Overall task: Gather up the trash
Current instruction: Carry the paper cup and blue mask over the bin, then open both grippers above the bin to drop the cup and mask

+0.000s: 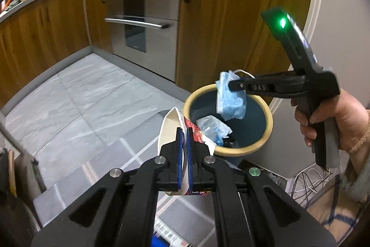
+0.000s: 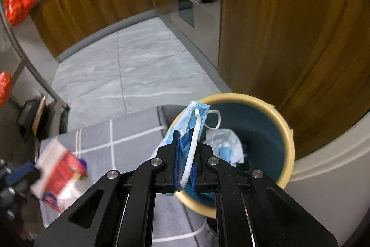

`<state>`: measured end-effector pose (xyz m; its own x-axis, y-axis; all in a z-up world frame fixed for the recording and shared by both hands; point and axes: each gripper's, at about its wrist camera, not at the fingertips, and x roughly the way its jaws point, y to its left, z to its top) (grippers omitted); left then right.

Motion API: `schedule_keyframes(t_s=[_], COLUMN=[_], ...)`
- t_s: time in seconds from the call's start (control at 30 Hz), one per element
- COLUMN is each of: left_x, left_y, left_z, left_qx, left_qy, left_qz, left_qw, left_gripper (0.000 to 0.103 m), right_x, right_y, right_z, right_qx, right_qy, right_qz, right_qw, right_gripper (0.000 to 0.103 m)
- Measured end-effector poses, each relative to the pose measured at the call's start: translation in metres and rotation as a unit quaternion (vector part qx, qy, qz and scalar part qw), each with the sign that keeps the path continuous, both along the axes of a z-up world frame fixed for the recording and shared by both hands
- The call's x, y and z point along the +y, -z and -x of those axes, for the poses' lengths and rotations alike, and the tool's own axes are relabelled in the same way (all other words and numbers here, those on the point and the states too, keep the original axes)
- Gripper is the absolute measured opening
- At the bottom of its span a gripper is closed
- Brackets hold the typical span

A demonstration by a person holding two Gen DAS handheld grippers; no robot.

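Right claw (image 2: 185,154), clamped on the face mask (image 1: 230,98), should part directly over the bin (image 1: 268,117); left claw (image 1: 184,149), clamped on a wrapper (image 1: 171,124), waits.

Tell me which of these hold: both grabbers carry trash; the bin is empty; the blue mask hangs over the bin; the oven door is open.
1. Both grabbers carry trash. True: the right gripper clamps the blue mask, the left gripper a white and red wrapper.
2. The bin is empty. False: the bin already holds crumpled trash.
3. The mask hangs over the bin. True.
4. The oven door is open. False: the oven is closed.
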<state>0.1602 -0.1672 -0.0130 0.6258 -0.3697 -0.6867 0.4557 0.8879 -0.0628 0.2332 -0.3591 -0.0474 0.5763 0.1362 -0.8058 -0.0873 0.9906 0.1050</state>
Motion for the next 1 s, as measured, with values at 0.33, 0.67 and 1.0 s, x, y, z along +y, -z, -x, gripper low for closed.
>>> schedule_keyframes(t_s=[0.33, 0.67, 1.0], left_x=[-0.061, -0.111, -0.118], left_y=[0.04, 0.082, 0.101], left_z=[-0.033, -0.052, -0.067], left_qx=[0.022, 0.025, 0.043], left_qy=[0.023, 0.05, 0.032], left_qz=[0.012, -0.005, -0.006], left_qw=[0.9994, 0.9984, 0.9985], left_gripper=[0.003, 0.003, 0.015], right_x=[-0.032, -0.07, -0.08], right_y=[0.001, 0.032, 0.035], right_z=[-0.024, -0.038, -0.04], right_qx=[-0.009, 0.035, 0.042], right_qy=[0.056, 0.096, 0.106], right_qz=[0.044, 0.039, 0.027], right_qw=[0.997, 0.994, 0.993], right_gripper=[0.009, 0.01, 0.048])
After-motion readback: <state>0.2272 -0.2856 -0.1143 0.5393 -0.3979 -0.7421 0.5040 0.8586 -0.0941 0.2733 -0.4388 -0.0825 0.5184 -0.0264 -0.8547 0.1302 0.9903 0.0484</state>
